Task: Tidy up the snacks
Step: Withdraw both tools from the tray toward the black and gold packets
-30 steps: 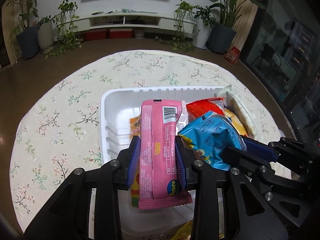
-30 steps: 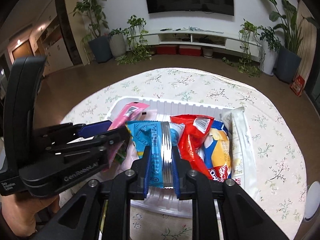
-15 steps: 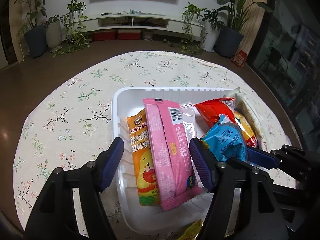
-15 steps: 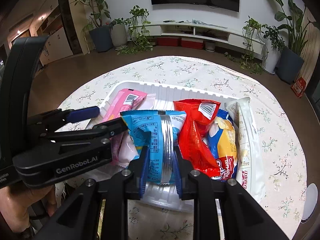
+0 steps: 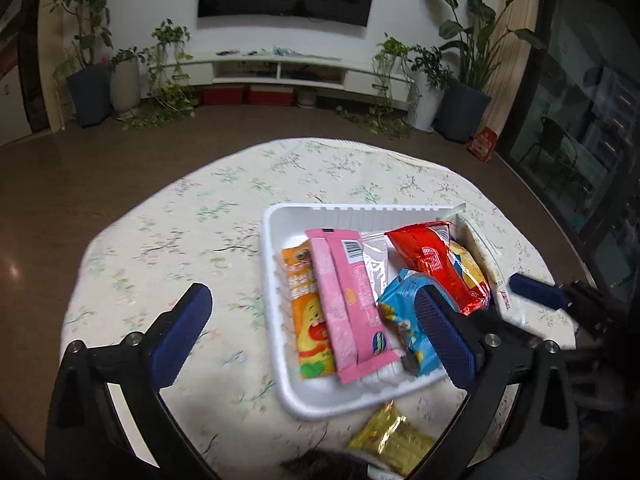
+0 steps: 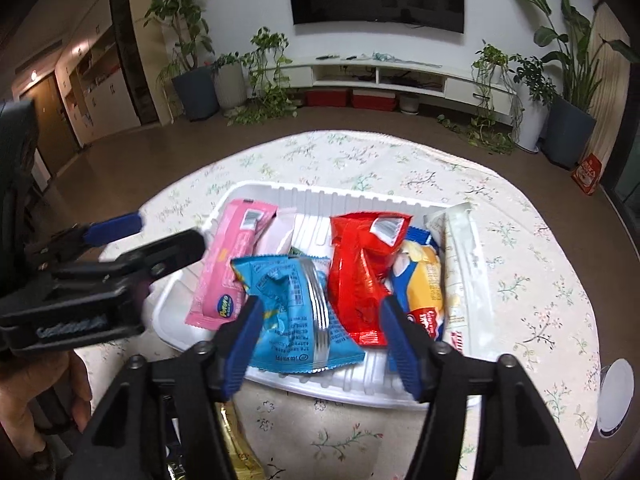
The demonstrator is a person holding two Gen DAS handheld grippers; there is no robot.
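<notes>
A white tray (image 5: pixel 276 216) on the flowered tablecloth holds several snack packets. The pink packet (image 5: pixel 348 300) lies flat in it beside an orange packet (image 5: pixel 308 312). My left gripper (image 5: pixel 312 294) hovers above them, its jaws opening wide and touching nothing. In the right wrist view the blue packet (image 6: pixel 288 300) rests at the tray's (image 6: pixel 320 192) near edge, next to a red packet (image 6: pixel 360 264). My right gripper (image 6: pixel 320 308) straddles the blue packet with its jaws opening, pads off it. The left gripper (image 6: pixel 168 230) shows at the left there.
A yellow-and-blue packet (image 6: pixel 424 280) and a long white packet (image 6: pixel 460 264) fill the tray's right side. A gold packet (image 5: pixel 388 436) lies on the cloth in front of the tray. A white round object (image 6: pixel 616 396) sits at the table's right edge. A hand (image 6: pixel 36 392) holds the left gripper.
The left gripper let go of the pink packet, which now lies in the tray, then drew back and up. The right gripper released the blue packet into the tray.
</notes>
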